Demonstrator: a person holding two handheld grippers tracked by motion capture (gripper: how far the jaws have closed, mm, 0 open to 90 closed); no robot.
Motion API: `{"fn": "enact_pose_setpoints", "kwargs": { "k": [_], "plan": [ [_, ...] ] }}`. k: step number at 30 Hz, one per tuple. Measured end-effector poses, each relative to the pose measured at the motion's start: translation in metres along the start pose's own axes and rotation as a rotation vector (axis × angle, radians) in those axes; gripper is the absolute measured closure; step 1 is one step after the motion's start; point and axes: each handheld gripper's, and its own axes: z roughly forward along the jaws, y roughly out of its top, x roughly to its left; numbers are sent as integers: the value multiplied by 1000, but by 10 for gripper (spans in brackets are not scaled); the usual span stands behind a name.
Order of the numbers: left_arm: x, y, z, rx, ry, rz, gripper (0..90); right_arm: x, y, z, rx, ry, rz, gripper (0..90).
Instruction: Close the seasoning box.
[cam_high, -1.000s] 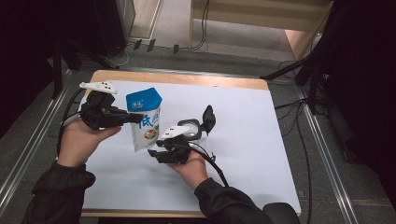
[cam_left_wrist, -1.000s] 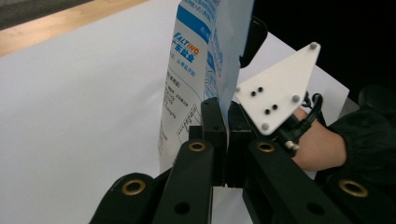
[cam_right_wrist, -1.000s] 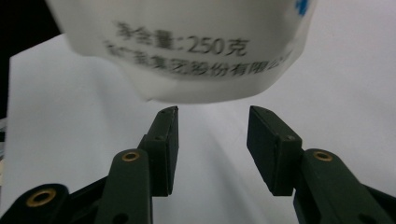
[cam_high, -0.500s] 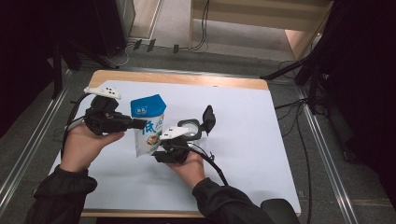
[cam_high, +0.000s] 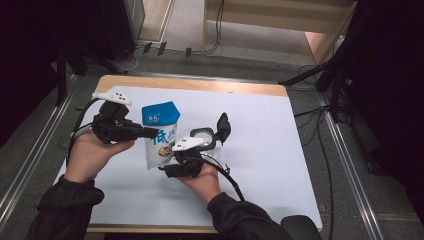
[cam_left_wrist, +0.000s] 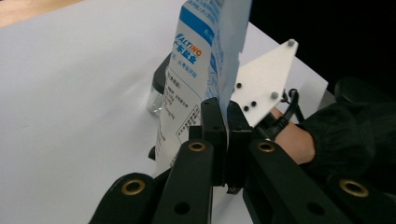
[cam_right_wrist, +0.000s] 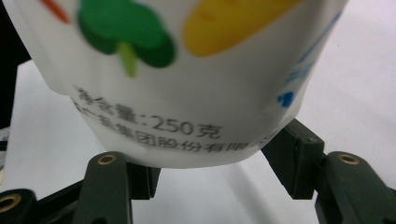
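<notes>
A white pouch with a blue top (cam_high: 161, 132) stands upright just above the white table cover. My left gripper (cam_high: 152, 132) comes in from the left and is shut on the pouch's side seam (cam_left_wrist: 201, 60), its jaws (cam_left_wrist: 226, 121) pinched flat together on it. My right gripper (cam_high: 166, 169) sits under the pouch. Its jaws have just been opening, and the pouch's rounded bottom (cam_right_wrist: 187, 70) rests between them (cam_right_wrist: 215, 163), with the right pad (cam_right_wrist: 292, 154) just clear of the bag.
A small glass jar (cam_high: 202, 136) with its black flip lid (cam_high: 223, 127) open stands on the cover right behind the pouch; the left gripper view shows the jar (cam_left_wrist: 156, 95) too. The white cover (cam_high: 270, 150) stretches right and toward the near edge.
The pouch and the left gripper have shifted very slightly to the right. The right hand keeps its place under the pouch.
</notes>
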Motion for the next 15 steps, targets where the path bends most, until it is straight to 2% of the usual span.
{"fn": "enact_pose_setpoints", "kwargs": {
  "k": [5, 9, 12, 15],
  "plan": [
    [-5, 3, -1, 4, -38, 4, 900, -2, 0, -4, -22, -18, 0, 409],
    [-4, 3, -2, -15, -58, -8, 900, -3, 0, -5, -18, -29, 8, 439],
    [-2, 3, -2, -16, -60, -19, 900, -2, 1, -6, -30, -24, -4, 443],
    [1, 2, -2, -20, -64, -33, 900, 1, 0, -6, -38, -12, -38, 468]
  ]
}}
